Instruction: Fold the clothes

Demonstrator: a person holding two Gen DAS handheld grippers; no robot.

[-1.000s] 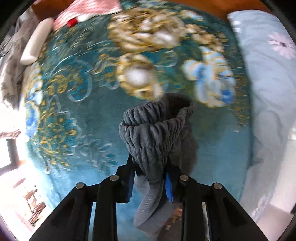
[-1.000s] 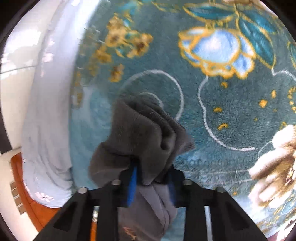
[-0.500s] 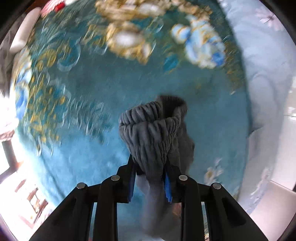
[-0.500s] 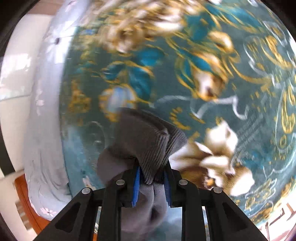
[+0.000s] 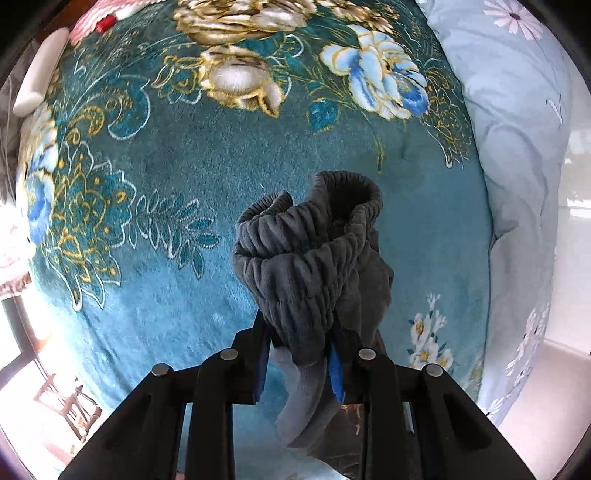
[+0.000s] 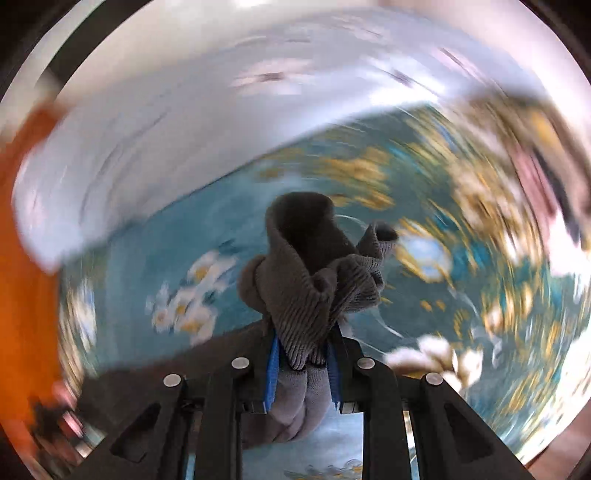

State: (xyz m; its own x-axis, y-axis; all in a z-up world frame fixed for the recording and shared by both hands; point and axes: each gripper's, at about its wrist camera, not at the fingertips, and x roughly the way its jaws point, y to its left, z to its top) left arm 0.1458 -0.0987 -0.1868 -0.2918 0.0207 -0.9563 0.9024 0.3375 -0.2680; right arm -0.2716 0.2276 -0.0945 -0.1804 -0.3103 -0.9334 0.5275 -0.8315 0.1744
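A dark grey fleece garment with a ribbed elastic band (image 5: 310,258) hangs bunched in my left gripper (image 5: 299,347), which is shut on the band and holds it above the teal floral blanket (image 5: 166,184). My right gripper (image 6: 301,350) is shut on another ribbed part of the same grey garment (image 6: 306,280), also lifted off the blanket. The rest of the garment droops below both grippers, partly hidden by the fingers. The right wrist view is heavily blurred.
A pale blue floral quilt (image 5: 517,147) lies along the blanket's right side and shows across the top of the right wrist view (image 6: 184,110). A white roll (image 5: 37,81) and a pink cloth (image 5: 96,22) lie at the far left. An orange wooden edge (image 6: 22,258) is at the left.
Both grippers keep their hold on the grey garment. The right gripper has swung fast, so its view turned from the blanket toward the quilt. The left view shifted slightly.
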